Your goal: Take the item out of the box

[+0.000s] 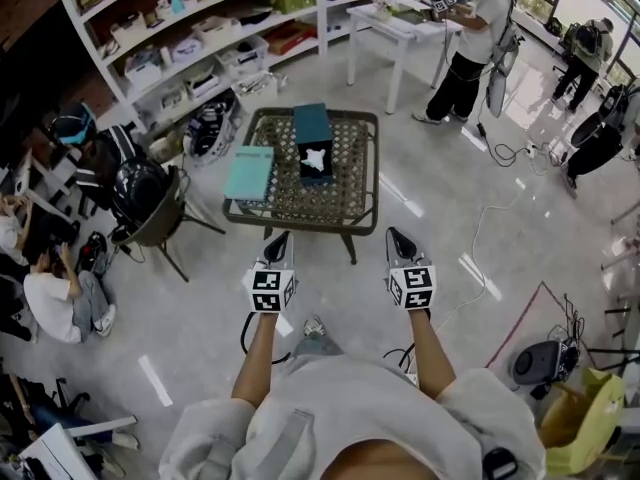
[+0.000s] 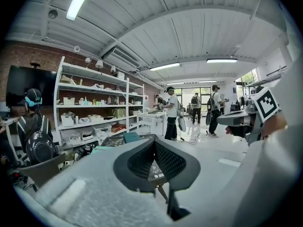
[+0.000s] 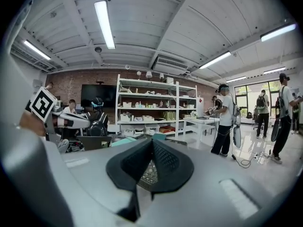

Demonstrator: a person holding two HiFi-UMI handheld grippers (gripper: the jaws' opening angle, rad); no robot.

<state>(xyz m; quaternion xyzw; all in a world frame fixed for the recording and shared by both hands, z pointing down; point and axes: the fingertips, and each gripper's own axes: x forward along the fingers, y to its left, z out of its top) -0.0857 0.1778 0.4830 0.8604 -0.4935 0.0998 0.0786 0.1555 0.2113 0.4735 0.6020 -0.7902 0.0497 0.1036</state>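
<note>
Two grippers are held out side by side over the floor, short of the low surface. The left gripper has its jaws pressed together with nothing between them, and the right gripper is the same: jaws closed and empty. Each carries one marker cube.

On the woven surface stands one dark teal box, lengthwise away from the person. One white item sits in the box's near end. One pale teal lid lies flat just left of the box, apart from it. Neither gripper touches any of these.

One black chair stands left of the surface. Farther off there is one long white shelf unit, and one white table with one person standing at it
</note>
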